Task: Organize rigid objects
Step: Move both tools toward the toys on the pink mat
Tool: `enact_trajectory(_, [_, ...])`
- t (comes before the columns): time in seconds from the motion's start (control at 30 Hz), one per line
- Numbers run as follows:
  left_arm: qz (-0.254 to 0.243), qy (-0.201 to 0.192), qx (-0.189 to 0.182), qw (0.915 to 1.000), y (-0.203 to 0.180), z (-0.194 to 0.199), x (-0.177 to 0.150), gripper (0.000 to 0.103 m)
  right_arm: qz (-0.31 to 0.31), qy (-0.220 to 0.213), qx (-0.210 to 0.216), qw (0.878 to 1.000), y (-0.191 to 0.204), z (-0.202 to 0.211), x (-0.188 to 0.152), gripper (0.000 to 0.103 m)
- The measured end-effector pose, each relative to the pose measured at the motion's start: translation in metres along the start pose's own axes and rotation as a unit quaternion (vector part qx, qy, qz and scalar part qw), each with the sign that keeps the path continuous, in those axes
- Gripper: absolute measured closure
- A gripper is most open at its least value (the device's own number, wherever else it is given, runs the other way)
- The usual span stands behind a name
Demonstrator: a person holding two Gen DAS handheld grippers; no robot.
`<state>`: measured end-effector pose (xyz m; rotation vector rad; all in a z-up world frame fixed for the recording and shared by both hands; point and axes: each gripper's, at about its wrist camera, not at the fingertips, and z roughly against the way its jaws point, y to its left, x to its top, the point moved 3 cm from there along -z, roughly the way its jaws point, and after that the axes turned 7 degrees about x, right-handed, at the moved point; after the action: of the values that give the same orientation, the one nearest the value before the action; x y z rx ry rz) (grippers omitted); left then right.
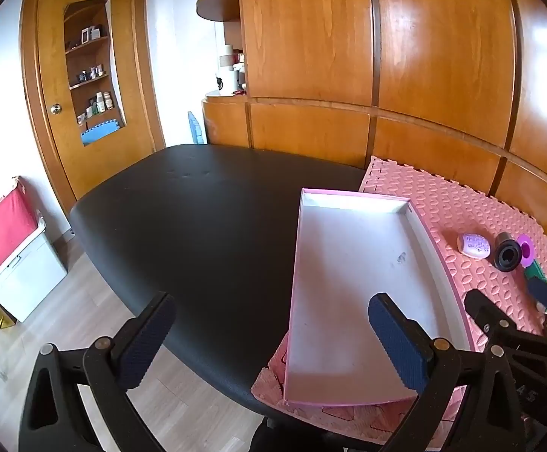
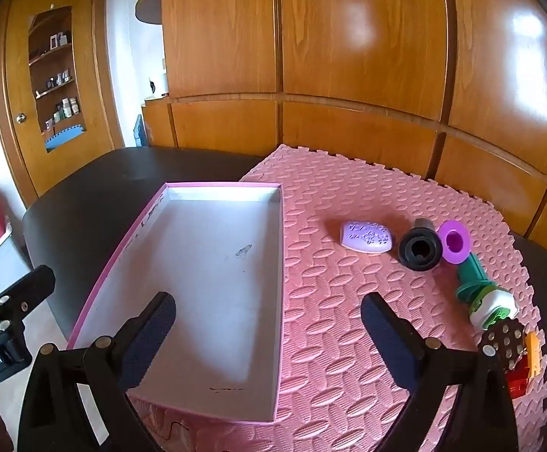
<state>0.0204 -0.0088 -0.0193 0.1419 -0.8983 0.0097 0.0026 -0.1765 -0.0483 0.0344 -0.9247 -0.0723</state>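
One box (image 2: 213, 282), one mat (image 2: 348, 301), perhaps six small objects (image 2: 420, 250).

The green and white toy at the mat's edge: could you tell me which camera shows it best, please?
The right wrist view: the green and white toy lies there whole and unobstructed. In the left wrist view only a green sliver shows behind the right tool.

Ahead of the right gripper (image 2: 267, 326), the box (image 2: 213, 282) lies on the mat (image 2: 348, 320) to its left. The soap (image 2: 365, 236), tube (image 2: 420, 250), cup (image 2: 455, 240) and bottle (image 2: 480, 293) lie in a row to its right, apart from the box.
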Motion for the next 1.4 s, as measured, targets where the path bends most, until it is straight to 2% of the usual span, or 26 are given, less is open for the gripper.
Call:
enact_trajectory(0.3, [-0.012,0.004,-0.010,0.9999,-0.009,0.000,-0.002,0.001,0.003,-0.008,-0.009,1.000,-0.007,0.004,0.002,0.003])
enact_trajectory(0.5, [-0.011,0.011,-0.037,0.9992,-0.010,-0.003,-0.005,0.001,0.005,-0.003,-0.028,1.000,-0.011,0.006,0.007,0.003])
enact_trajectory(0.73, [-0.012,0.019,-0.038,0.9990,-0.011,-0.006,-0.007,0.000,0.012,-0.008,-0.046,0.999,-0.010,0.014,0.015,0.003])
enact_trajectory(0.97, [-0.011,0.025,-0.044,0.9987,-0.013,-0.009,-0.007,0.001,0.026,-0.020,-0.049,0.998,-0.006,0.019,0.019,0.003])
enact_trajectory(1.4, [-0.008,0.039,-0.064,0.9972,-0.023,-0.015,-0.006,0.001,0.020,-0.016,-0.049,0.998,-0.017,0.012,0.019,0.003])
